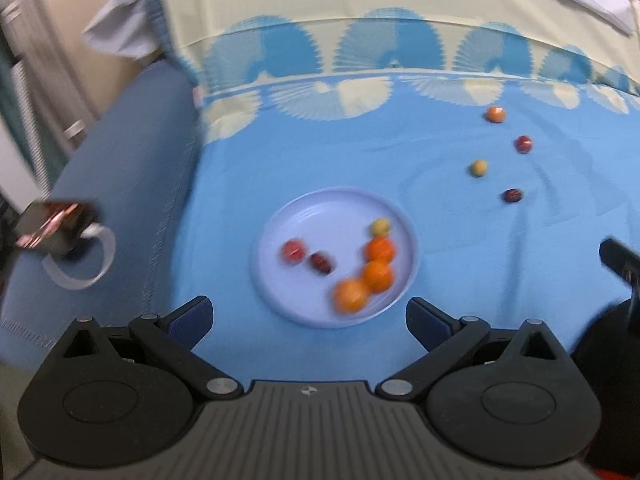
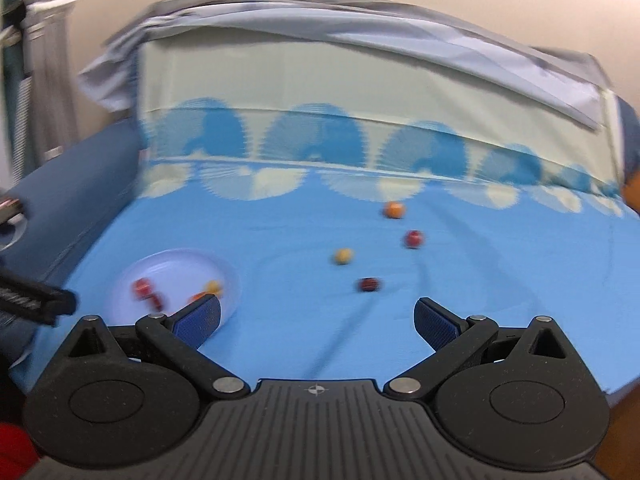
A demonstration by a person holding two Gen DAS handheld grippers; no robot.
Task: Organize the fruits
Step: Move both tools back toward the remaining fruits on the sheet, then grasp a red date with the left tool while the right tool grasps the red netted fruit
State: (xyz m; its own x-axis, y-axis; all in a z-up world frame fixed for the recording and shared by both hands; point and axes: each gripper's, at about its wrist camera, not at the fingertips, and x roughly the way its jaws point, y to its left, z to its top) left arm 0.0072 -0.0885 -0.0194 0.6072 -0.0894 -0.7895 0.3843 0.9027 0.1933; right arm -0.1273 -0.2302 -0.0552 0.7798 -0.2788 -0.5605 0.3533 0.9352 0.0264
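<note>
A pale lilac plate (image 1: 304, 216) lies on the blue cloth and holds several small fruits: three oranges (image 1: 378, 274), a yellow one, a red one and a dark red one. My left gripper (image 1: 308, 316) hovers open at the plate's near rim, nothing between its fingers. To the right of the plate, several loose fruits lie on the cloth: an orange one (image 2: 394, 210), a red one (image 2: 414, 239), a yellow one (image 2: 343, 256) and a dark red one (image 2: 369, 284). My right gripper (image 2: 318, 320) is open and empty, just short of the dark red fruit. The plate (image 2: 176, 266) shows at its left.
The blue patterned cloth (image 1: 360, 152) covers a bed, with a grey sheet (image 2: 360, 28) bunched at the far side. A bare darker blue mattress strip (image 1: 132, 168) lies left, with a white tape ring (image 1: 80, 264) and a dark box on it. The cloth's edge drops off at the near right.
</note>
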